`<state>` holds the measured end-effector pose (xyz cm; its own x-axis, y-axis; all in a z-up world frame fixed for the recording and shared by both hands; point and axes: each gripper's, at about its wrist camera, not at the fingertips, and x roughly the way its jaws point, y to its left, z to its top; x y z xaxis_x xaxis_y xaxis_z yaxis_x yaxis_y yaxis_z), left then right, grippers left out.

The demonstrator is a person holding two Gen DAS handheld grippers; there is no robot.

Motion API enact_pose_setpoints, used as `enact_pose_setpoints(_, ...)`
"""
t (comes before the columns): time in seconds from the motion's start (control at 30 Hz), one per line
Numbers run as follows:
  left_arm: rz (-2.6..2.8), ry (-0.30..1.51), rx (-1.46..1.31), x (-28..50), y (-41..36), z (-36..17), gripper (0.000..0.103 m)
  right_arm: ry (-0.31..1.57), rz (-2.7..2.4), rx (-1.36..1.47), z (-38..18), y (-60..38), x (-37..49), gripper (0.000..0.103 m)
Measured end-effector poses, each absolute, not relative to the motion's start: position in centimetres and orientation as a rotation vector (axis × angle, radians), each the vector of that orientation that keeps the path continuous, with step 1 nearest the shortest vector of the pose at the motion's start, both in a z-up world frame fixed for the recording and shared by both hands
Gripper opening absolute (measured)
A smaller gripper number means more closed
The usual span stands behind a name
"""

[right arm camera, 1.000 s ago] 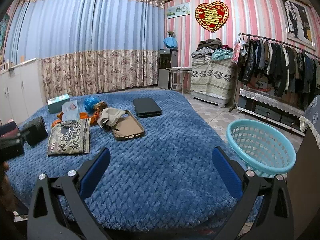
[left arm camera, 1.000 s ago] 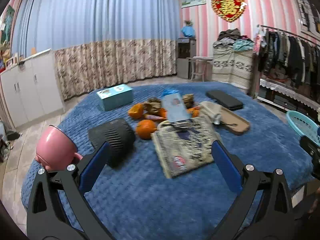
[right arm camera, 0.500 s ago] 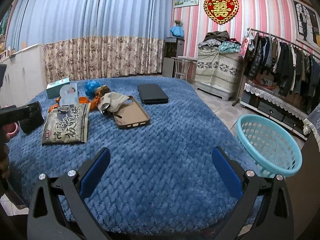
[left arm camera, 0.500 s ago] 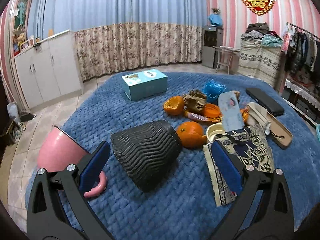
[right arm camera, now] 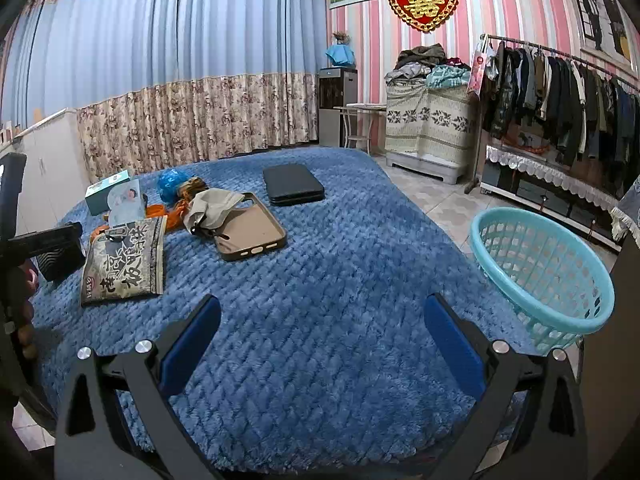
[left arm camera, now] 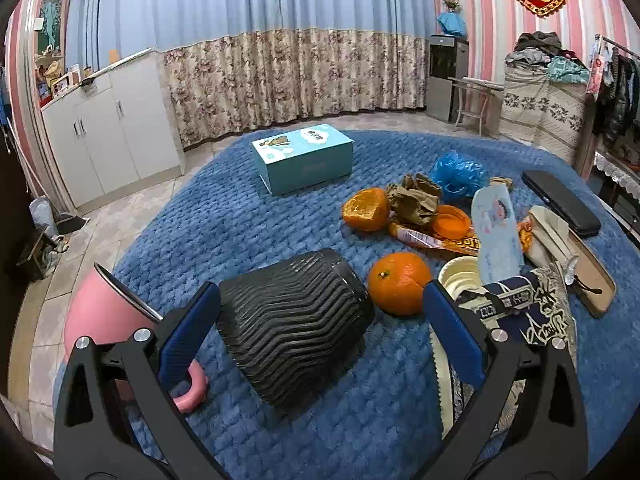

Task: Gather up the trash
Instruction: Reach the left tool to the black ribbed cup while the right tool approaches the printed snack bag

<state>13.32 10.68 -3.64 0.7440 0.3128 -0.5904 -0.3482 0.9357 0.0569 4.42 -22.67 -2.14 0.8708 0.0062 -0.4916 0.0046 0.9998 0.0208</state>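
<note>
From the left wrist, the left claw [left arm camera: 320, 328] gapes wide and empty, its fingers framing a ribbed black cup [left arm camera: 296, 328] lying on its side; a pink mug [left arm camera: 104, 320] sits half hidden behind the left finger, and the trash, orange peel [left arm camera: 366, 210], crumpled brown paper [left arm camera: 414, 200] and a blue bag [left arm camera: 458, 174], lies beyond a whole orange [left arm camera: 398, 282] on the blue blanket [left arm camera: 240, 216]. From the right wrist, the right claw [right arm camera: 322, 340] is equally wide and empty above bare blanket, the snack packet [right arm camera: 126, 260] and phone case [right arm camera: 252, 232] well to its left, the teal basket [right arm camera: 544, 272] past the bed's right edge over tiled floor.
</note>
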Motion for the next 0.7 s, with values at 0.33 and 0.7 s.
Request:
enact_pose_setpoints(0.33, 0.404, 0.656, -0.058, 11.6, 10.1, -4.3, 0.098, 0.52, 0.013, 0.031, -2.2, -22.5, 4.6, 0.099)
enact_pose_setpoints(0.7, 0.443, 0.667, -0.102, 10.8, 10.4, -3.7, 0.098, 0.519, 0.017, 0.046, -2.2, -22.6, 4.6, 0.099)
